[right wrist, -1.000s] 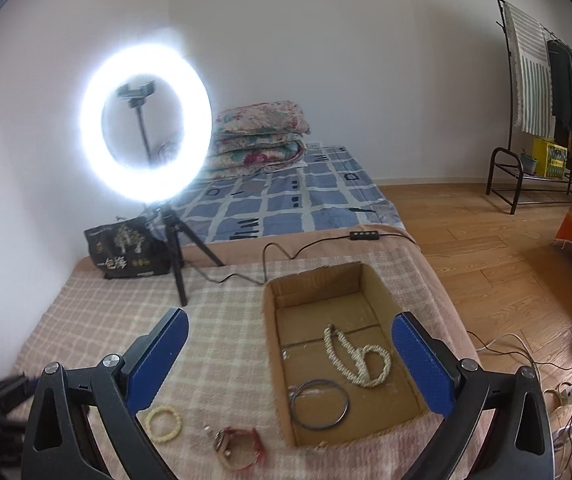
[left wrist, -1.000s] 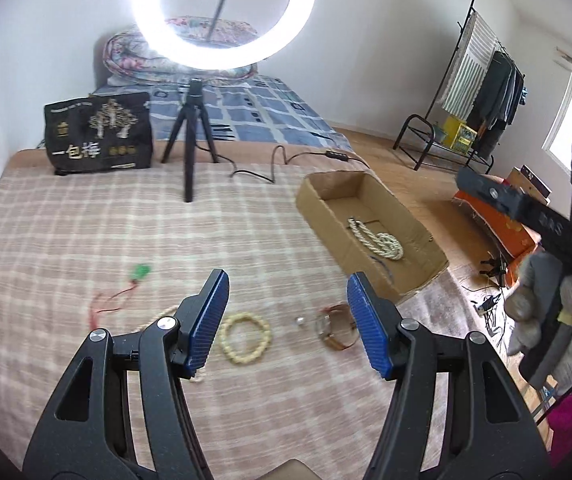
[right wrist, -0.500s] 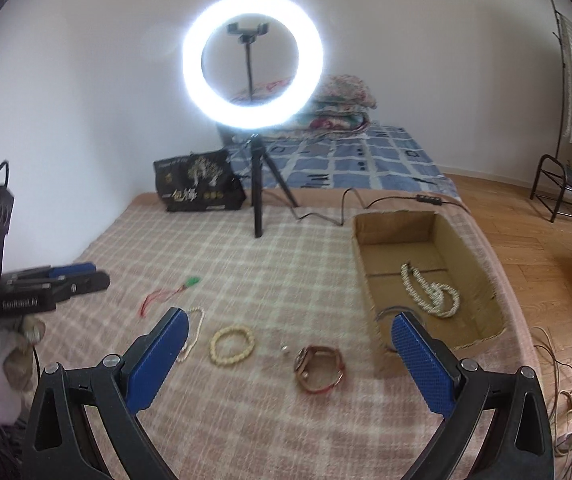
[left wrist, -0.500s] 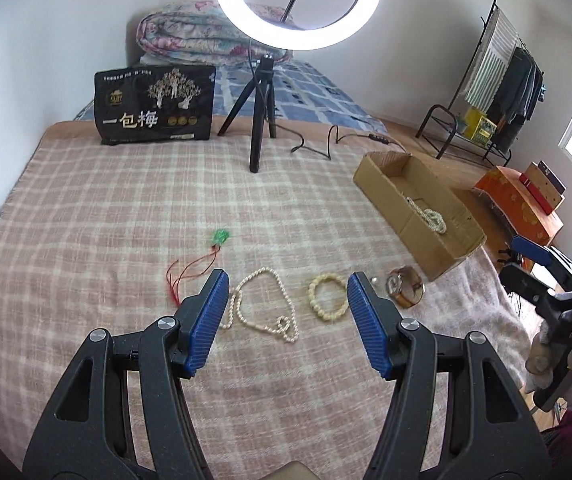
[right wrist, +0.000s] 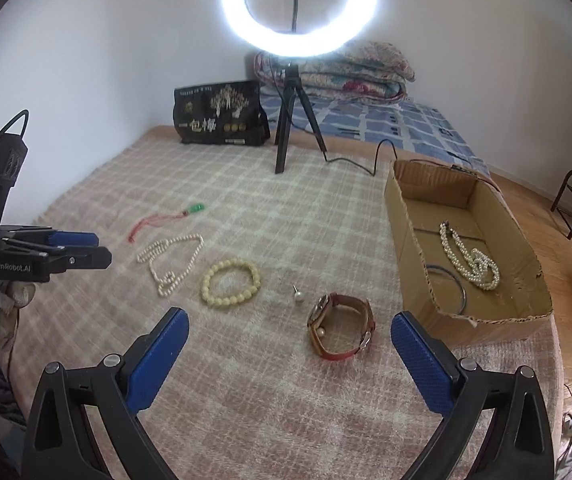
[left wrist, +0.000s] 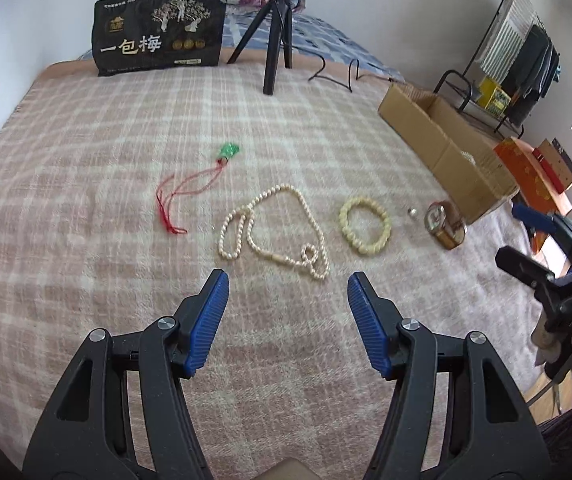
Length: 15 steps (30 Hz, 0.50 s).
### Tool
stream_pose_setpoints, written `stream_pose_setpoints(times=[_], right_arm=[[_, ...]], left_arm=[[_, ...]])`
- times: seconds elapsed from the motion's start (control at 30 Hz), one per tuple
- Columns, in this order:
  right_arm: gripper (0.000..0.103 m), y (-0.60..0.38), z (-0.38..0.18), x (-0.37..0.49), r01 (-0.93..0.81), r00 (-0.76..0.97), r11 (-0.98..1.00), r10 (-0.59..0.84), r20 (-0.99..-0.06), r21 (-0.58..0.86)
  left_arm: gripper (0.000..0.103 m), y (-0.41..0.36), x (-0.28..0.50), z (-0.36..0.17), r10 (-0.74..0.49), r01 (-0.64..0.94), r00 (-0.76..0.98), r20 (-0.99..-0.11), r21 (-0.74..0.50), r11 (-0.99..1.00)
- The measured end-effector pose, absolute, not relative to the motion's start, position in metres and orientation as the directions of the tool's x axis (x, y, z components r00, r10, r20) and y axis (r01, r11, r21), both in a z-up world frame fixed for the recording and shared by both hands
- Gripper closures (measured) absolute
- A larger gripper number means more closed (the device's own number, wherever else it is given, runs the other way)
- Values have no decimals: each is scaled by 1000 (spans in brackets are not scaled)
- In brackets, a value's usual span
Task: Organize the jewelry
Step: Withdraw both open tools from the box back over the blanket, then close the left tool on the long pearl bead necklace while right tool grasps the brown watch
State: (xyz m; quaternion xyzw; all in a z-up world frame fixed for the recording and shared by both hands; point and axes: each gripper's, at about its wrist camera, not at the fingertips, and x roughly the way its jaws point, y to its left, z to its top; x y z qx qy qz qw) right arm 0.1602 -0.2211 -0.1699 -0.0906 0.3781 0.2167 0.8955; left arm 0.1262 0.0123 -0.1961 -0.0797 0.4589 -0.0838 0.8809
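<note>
Left wrist view: the left gripper (left wrist: 288,290) hangs over the plaid blanket (left wrist: 85,280), jaws well apart and empty, aimed at the pearl necklace (left wrist: 273,228) just ahead.
Right gripper (right wrist: 286,332): gaping wide, nothing in it, the red-strapped watch (right wrist: 342,326) between its tips.
Loose pieces: beaded bracelet (right wrist: 230,282), small pearl pin (right wrist: 297,295), green pendant on red cord (left wrist: 227,150).
Cardboard box (right wrist: 406,220): at the blanket's right, already holding another pearl strand (right wrist: 470,258) and a thin bangle (right wrist: 462,292).
Doing it well: I'd pinch the necklace where its strands bunch, so it lifts whole; take the watch across its strap.
</note>
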Motion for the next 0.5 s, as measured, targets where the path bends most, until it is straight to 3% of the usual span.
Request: stream_pose_setpoints(times=[0.17, 0.43, 0.5], right_arm=[[1, -220, -185, 165, -482, 595, 876, 319, -738, -10], [1, -219, -199, 181, -483, 569, 876, 332, -752, 21], [1, -217, -202, 184, -487, 562, 873, 336, -756, 26]], left_arm=[[31, -3, 128, -212, -160, 99, 572, -805, -126, 987], [31, -6, 151, -231, -139, 73, 549, -824, -118, 990], [25, -8, 157, -238, -139, 71, 529, -837, -120, 990]])
